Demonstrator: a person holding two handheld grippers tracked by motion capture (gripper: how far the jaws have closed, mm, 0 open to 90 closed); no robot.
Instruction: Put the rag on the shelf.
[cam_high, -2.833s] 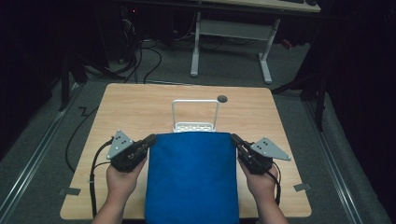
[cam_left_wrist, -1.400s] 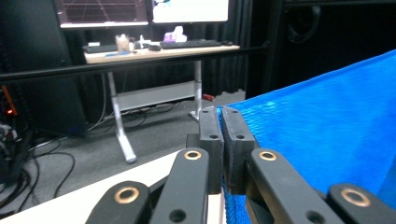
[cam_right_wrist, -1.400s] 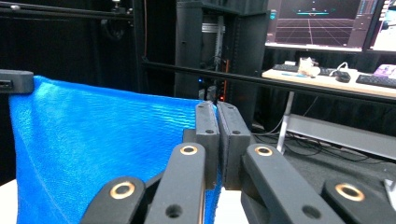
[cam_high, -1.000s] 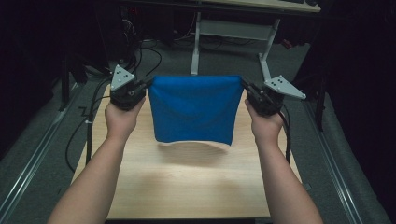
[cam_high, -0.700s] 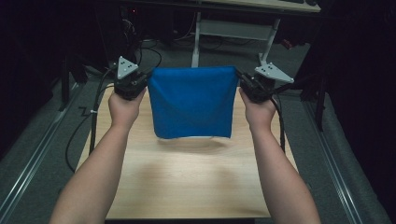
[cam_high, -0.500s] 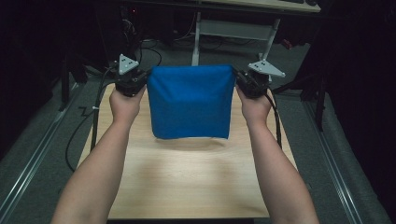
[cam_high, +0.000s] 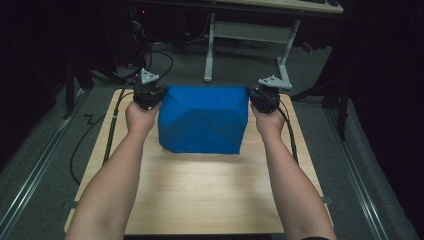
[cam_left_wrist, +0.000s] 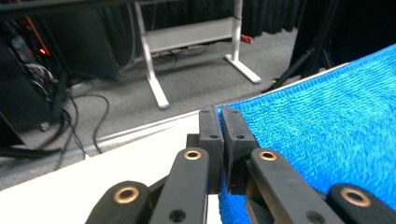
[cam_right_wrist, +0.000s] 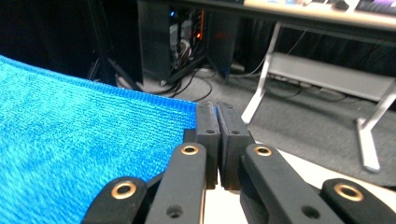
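Blue towel (cam_high: 204, 120) between two clamped claws

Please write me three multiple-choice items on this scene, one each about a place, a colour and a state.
1. Where on the light wooden table is the terry-cloth towel?
A. over the far half
B. at the near edge
C. on the floor beside it

2. What colour is the towel?
A. red
B. blue
C. white

3. How do the left gripper and the right gripper stand?
A. both wide open
B. one open, one shut
C. both shut on a towel corner

Answers:
1 A, since bare wood lies between the towel and the person.
2 B, as the high view and both gripper views show it.
3 C, since each gripper view shows jaws pressed together with blue cloth between them.
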